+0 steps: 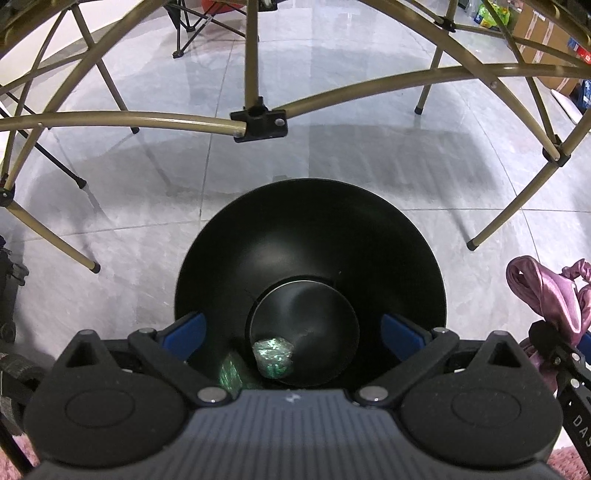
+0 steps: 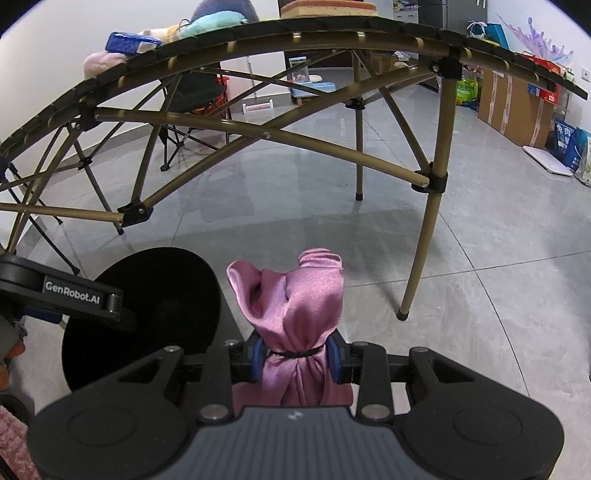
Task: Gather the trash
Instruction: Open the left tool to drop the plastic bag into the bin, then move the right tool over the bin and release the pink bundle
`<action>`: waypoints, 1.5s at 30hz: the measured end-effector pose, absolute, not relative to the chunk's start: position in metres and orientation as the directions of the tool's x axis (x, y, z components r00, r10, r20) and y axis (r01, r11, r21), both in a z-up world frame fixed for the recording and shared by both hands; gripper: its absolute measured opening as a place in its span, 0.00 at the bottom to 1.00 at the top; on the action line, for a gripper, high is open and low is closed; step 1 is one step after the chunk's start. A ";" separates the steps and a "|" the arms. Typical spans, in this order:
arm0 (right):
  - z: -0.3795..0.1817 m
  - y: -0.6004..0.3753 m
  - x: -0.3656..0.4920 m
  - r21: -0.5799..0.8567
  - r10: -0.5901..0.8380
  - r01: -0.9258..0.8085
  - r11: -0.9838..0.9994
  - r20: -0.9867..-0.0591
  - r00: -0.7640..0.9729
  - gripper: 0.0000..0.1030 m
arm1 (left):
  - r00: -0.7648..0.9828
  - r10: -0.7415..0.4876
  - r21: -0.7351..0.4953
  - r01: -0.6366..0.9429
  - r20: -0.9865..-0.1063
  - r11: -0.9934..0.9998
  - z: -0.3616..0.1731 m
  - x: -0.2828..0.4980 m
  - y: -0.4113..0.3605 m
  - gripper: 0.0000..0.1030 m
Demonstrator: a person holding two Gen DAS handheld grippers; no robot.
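The left claw (image 1: 291, 332) stands wide over the black bin (image 1: 310, 258), holding nothing; a green wrapper (image 1: 272, 356) lies on the bin's floor at about 7 o'clock of it, below the spread blue pads (image 1: 186, 328). The right claw (image 2: 295, 360) is narrow, clamped on a pink cloth (image 2: 295, 306) whose long axis runs toward 12 o'clock. From that claw the bin (image 2: 155, 295) lies at 10 o'clock, near — the cloth's drop, I judge, turns on this. Only the left view shows inside the bin; only the right shows the table (image 2: 332, 27) top — cluttered
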State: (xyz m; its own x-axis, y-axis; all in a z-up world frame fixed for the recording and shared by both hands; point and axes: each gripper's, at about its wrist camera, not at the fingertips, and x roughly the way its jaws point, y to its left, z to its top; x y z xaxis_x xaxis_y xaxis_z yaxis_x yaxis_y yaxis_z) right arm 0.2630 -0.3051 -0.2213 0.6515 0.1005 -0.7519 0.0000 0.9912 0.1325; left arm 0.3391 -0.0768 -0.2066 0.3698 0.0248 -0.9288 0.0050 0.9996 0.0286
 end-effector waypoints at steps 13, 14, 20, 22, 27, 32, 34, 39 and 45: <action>-0.203 -0.277 0.263 0.141 0.132 -0.039 0.989 -0.749 0.649 0.31 | 0.430 0.045 0.043 -0.014 -0.902 0.999 -0.191 0.327 -0.048 1.00; -0.202 -0.274 0.264 0.143 0.136 -0.043 0.989 -0.749 0.648 0.31 | 0.432 0.046 0.044 -0.016 -0.901 0.999 -0.190 0.326 -0.045 1.00; -0.197 -0.255 0.268 0.148 0.158 -0.070 0.987 -0.752 0.640 0.31 | 0.447 0.046 0.034 -0.035 -0.894 0.999 -0.183 0.321 -0.027 1.00; -0.195 -0.249 0.270 0.149 0.164 -0.078 0.986 -0.752 0.638 0.31 | 0.452 0.045 0.029 -0.043 -0.891 0.999 -0.181 0.319 -0.021 1.00; -0.193 -0.230 0.276 0.152 0.186 -0.108 0.983 -0.756 0.627 0.31 | 0.464 0.052 0.026 -0.062 -0.884 0.998 -0.177 0.313 -0.006 1.00; -0.195 -0.211 0.281 0.159 0.208 -0.135 0.978 -0.771 0.602 0.31 | 0.480 0.069 0.034 -0.081 -0.875 0.996 -0.173 0.306 0.010 1.00; -0.196 -0.206 0.284 0.163 0.213 -0.137 0.977 -0.779 0.590 0.31 | 0.485 0.074 0.036 -0.087 -0.871 0.996 -0.172 0.304 0.015 1.00; -0.201 -0.194 0.293 0.170 0.218 -0.137 0.976 -0.794 0.568 0.31 | 0.490 0.085 0.035 -0.110 -0.867 0.993 -0.170 0.298 0.029 1.00; -0.209 -0.177 0.301 0.167 0.218 -0.142 0.976 -0.811 0.542 0.31 | 0.496 0.097 0.034 -0.134 -0.863 0.990 -0.169 0.293 0.046 1.00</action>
